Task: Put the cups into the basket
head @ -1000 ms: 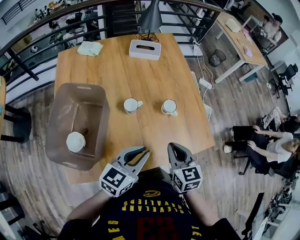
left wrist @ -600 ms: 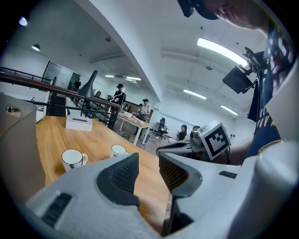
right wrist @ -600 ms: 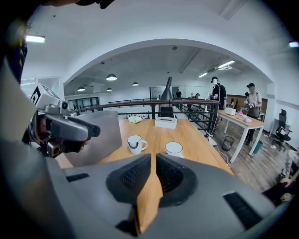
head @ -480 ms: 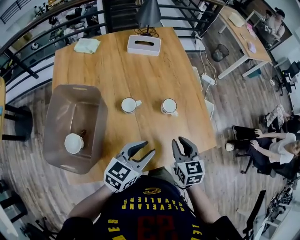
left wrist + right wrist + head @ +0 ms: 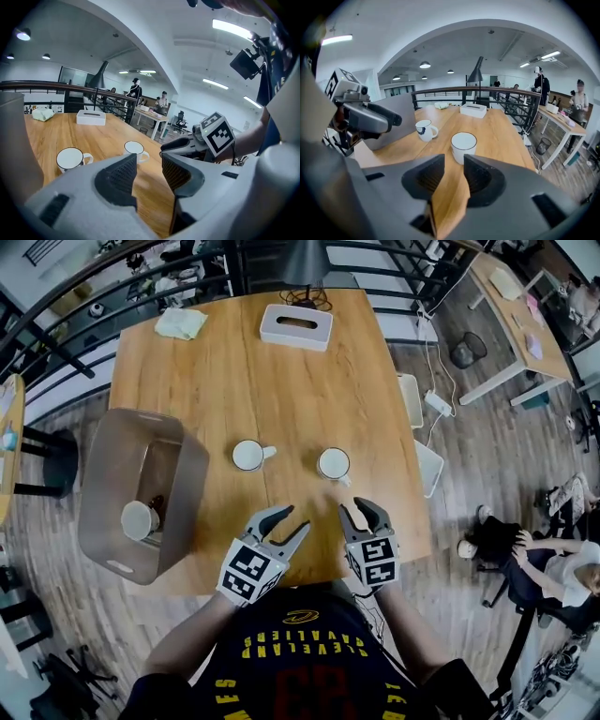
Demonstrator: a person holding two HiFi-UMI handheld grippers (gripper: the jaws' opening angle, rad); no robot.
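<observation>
Two white cups stand on the wooden table: the left cup [image 5: 248, 455] [image 5: 70, 159] [image 5: 424, 130] and the right cup [image 5: 333, 464] [image 5: 134, 149] [image 5: 463, 144]. A translucent brown basket [image 5: 192, 493] [image 5: 393, 115] sits at the table's left edge with another white cup [image 5: 139, 519] inside. My left gripper [image 5: 296, 519] [image 5: 149, 161] hovers over the near edge, short of the left cup. My right gripper [image 5: 361, 510] [image 5: 453, 164] points at the right cup, a short way before it. Both have just been opening their jaws; both are open with nothing between them.
A white tissue box [image 5: 296, 326] and a pale green cloth [image 5: 181, 322] lie at the table's far end beside a dark lamp [image 5: 305, 263]. A black railing runs behind. A person [image 5: 548, 563] sits to the right on the floor level below.
Both grippers have moved forward and down over the table's near edge toward the cups. Their jaws, shut a second ago, now stand apart.
</observation>
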